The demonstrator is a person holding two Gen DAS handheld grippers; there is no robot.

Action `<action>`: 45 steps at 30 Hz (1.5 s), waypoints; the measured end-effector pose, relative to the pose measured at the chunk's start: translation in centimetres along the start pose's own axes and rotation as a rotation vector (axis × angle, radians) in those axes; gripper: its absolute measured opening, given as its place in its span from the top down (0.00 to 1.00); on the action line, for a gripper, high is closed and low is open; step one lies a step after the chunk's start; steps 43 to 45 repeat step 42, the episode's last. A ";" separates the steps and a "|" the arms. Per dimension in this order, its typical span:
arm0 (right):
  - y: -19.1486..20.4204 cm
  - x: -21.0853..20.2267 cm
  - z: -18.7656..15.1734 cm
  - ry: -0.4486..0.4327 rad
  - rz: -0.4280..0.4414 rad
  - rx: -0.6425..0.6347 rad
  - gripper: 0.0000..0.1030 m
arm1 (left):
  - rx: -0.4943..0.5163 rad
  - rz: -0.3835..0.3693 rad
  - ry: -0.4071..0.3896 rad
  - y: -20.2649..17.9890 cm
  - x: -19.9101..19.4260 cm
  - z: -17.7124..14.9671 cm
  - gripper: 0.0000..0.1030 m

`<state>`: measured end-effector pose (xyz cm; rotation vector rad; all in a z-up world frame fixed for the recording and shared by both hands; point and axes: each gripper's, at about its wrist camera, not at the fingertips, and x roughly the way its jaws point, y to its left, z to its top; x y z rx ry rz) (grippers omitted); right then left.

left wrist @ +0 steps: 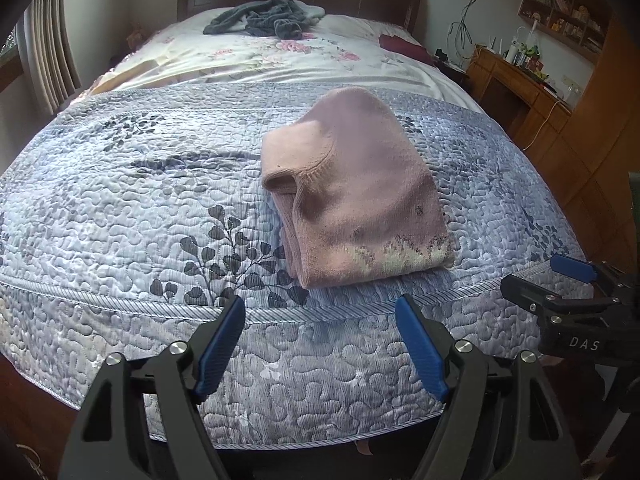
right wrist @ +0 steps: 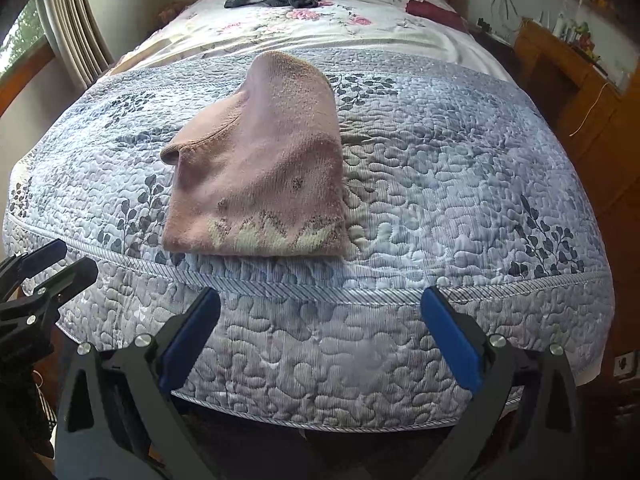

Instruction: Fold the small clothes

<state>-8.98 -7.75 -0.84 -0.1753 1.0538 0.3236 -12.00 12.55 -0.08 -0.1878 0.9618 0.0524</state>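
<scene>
The pink knitted garment (left wrist: 356,188) lies near the foot of the bed, on the blue quilted bedspread (left wrist: 132,208), already folded into a compact bundle with a patterned hem band facing you. It rests just inside the bedspread's piped edge, well clear of the grey clothes (left wrist: 264,20) heaped near the headboard and of the dark red item (left wrist: 400,46) on the far right of the floral sheet (left wrist: 248,60).

Findings on risk:

1. The fold is loose. One layer on the left side gapes open in a tube shape. If you lift or push from that side, I judge the layers will slide apart and the bundle will open.
2. The bundle sits close to the mattress edge. A pull toward you could drag it over the piping and off the bed.
3. The bedspread is soft and quilted. A low approach may pinch bedspread together with knit, lifting both.
4. Knit fabric snags; a finger catching the ribbed edge could stretch it.

Your left gripper (left wrist: 320,344) hangs over the foot of the bed, fingers spread wide, holding nothing. Your right gripper (right wrist: 320,340) is likewise spread and empty, just beside the left. Neither touches the garment. Whether further folds are required cannot be determined.
</scene>
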 end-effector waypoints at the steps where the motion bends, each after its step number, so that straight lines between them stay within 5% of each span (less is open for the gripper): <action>1: -0.1 0.1 0.1 0.002 0.001 -0.001 0.03 | 0.001 0.002 0.002 0.0 0.1 0.0 0.24; 45: -2.1 1.5 0.9 0.005 -0.052 0.037 0.03 | 0.009 0.012 0.026 0.2 1.5 -0.2 0.24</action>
